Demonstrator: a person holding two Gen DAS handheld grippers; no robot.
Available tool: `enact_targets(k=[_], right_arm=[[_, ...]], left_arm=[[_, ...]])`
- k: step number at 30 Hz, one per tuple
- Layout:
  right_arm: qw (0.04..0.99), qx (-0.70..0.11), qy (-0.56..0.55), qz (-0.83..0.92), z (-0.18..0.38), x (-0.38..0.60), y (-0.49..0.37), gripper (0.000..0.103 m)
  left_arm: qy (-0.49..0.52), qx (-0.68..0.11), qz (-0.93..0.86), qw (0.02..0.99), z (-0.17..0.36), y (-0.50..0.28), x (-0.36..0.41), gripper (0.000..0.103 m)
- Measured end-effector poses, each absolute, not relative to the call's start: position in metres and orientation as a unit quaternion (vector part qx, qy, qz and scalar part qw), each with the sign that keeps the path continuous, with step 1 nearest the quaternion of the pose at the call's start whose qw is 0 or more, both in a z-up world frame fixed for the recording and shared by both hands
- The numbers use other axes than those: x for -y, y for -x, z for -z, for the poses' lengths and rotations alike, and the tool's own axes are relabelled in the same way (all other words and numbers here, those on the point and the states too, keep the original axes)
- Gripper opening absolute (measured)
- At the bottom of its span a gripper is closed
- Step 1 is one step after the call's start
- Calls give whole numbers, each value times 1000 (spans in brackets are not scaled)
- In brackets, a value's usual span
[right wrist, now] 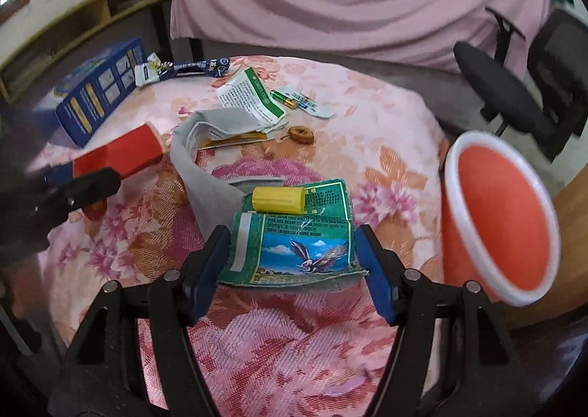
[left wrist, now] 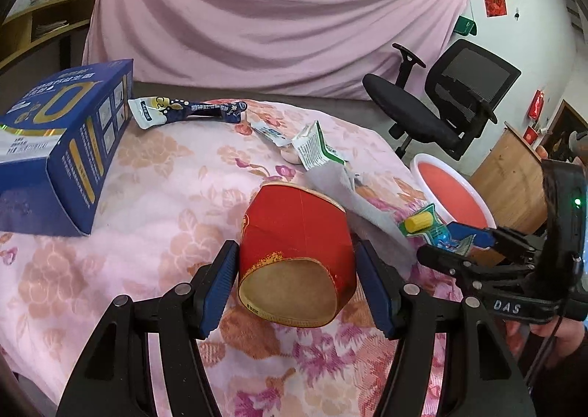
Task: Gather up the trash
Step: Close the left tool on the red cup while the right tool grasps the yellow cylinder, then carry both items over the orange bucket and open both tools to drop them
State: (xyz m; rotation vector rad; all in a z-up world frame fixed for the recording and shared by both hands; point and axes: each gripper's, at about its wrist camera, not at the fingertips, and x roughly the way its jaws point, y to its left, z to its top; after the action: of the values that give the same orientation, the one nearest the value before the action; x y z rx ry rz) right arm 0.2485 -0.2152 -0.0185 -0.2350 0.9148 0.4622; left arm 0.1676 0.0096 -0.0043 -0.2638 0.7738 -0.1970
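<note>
My left gripper (left wrist: 296,266) is shut on a crushed red paper cup (left wrist: 294,244), its base toward the camera, above the flowered cloth; the cup also shows in the right wrist view (right wrist: 121,154). My right gripper (right wrist: 290,255) is shut on a green packet with an eagle picture (right wrist: 297,248); a yellow cap (right wrist: 279,199) lies on the packet's far end. The right gripper also shows at the right of the left wrist view (left wrist: 474,237). An orange bin with a white rim (right wrist: 503,218) stands just right of the table, also in the left wrist view (left wrist: 452,193).
On the pink flowered tablecloth (right wrist: 367,130) lie a blue box (left wrist: 55,145), a blue-and-white sachet (left wrist: 183,110), a green-and-white carton (right wrist: 253,97), a grey strip (right wrist: 205,174), batteries (right wrist: 286,99) and a small brown piece (right wrist: 299,134). A black office chair (left wrist: 448,101) stands beyond the bin.
</note>
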Motion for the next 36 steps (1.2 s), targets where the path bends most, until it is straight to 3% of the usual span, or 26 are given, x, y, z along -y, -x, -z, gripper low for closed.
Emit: enact_targets(k=[7,11,15,21,25,31,36], right_arm=[[885,-412,44,-215,19,225,-243,96],[890,-402,28,-213,20,227,-244,94],[891,-405,14,-203,23,229,-251,72],[879,-429,-5,-207,34,229,-264,51],[883,-417,-10,-213,31,231,-260,51],[924,-312,-13,-220,-3,242,-233,51],[966,-172,-1,-193,-47,266,-205,51]], left_arm=[[130,-381,82,912,7,-163,-11,59],[133,-383,77,911,9,-164,-13,59],[134,-385,75,910,11,-165,-14,59],[134,-371,85,915,8,-164,-12,59],[126,-347,86,925,0,-161,-7,59],[113,-274,102,950,-32,-161,11,59],[95,-183,134,969,-69,-169,42,59]])
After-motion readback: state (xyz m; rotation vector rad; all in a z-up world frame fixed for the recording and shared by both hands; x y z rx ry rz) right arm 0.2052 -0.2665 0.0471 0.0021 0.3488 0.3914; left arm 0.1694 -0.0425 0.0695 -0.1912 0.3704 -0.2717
